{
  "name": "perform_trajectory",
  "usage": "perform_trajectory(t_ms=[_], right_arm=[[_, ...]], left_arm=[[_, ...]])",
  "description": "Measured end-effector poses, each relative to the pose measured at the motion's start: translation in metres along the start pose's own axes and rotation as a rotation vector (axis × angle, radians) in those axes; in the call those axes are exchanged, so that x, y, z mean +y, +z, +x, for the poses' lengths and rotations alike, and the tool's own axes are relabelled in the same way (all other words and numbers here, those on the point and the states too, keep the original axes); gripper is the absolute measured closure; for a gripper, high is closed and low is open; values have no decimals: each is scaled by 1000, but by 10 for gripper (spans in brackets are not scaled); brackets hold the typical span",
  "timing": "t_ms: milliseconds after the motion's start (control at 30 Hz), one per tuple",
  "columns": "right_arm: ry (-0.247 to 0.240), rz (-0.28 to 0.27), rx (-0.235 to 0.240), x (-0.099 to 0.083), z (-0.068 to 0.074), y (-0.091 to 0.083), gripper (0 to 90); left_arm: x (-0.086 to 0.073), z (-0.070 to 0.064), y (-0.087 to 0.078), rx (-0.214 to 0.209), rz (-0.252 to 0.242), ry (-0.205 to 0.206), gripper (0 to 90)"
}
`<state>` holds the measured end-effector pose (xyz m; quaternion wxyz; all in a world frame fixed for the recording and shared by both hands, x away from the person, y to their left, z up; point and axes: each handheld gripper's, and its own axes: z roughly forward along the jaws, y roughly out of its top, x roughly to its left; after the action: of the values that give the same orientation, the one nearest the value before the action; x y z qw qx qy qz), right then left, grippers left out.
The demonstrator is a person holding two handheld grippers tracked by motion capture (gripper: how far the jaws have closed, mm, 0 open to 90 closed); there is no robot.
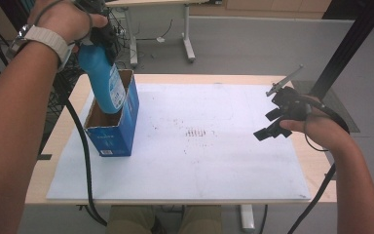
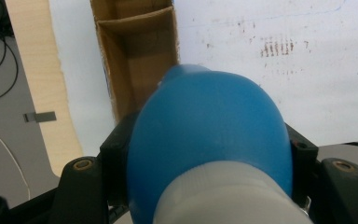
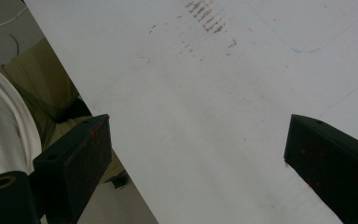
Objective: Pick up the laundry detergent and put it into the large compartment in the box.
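Between the jaws of the left gripper (image 1: 100, 36) sits a blue bottle (image 1: 104, 80), clamped near its upper end; jaws tight against both sides of the bottle (image 2: 209, 140) in the left gripper view, white cap end nearest the camera. Bottle hangs below the gripper, tilted, its lower end dipped inside the open top of a blue cardboard box (image 1: 121, 131). Past the bottle in the left gripper view, the box's brown inside (image 2: 140, 60) shows, with a flap or divider across it near the far end. Cannot tell if the bottle bottom touches the box floor. Box stands upright on the white board (image 1: 214, 161), directly under the left gripper. Left hand (image 1: 63, 19) wraps the gripper from above, watch strap on the wrist, black cable trailing down beside the box.

Well apart from the box, the right gripper (image 1: 272, 124) hovers over the board's other edge, held by the right hand (image 1: 316, 129). Its jaws stand wide apart with nothing between them; in the right gripper view they frame bare board (image 3: 205, 130) with faint brown smudge marks (image 3: 207, 18) ahead of the tips. Same smudges sit between the two grippers in the high view. Board lies on a light wooden table (image 1: 70, 117).
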<state>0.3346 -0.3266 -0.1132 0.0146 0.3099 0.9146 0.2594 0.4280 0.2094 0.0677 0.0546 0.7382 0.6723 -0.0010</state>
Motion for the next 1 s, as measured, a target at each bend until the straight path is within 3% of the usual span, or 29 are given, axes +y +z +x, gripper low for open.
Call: perform_trajectory(t_ms=[433, 1000], right_arm=[[2, 7, 12, 3, -6, 7, 75], [12, 12, 16, 0, -10, 9, 75]], left_arm=[[2, 14, 6, 4, -10, -33, 377], [6, 18, 15, 24, -18, -42, 377]])
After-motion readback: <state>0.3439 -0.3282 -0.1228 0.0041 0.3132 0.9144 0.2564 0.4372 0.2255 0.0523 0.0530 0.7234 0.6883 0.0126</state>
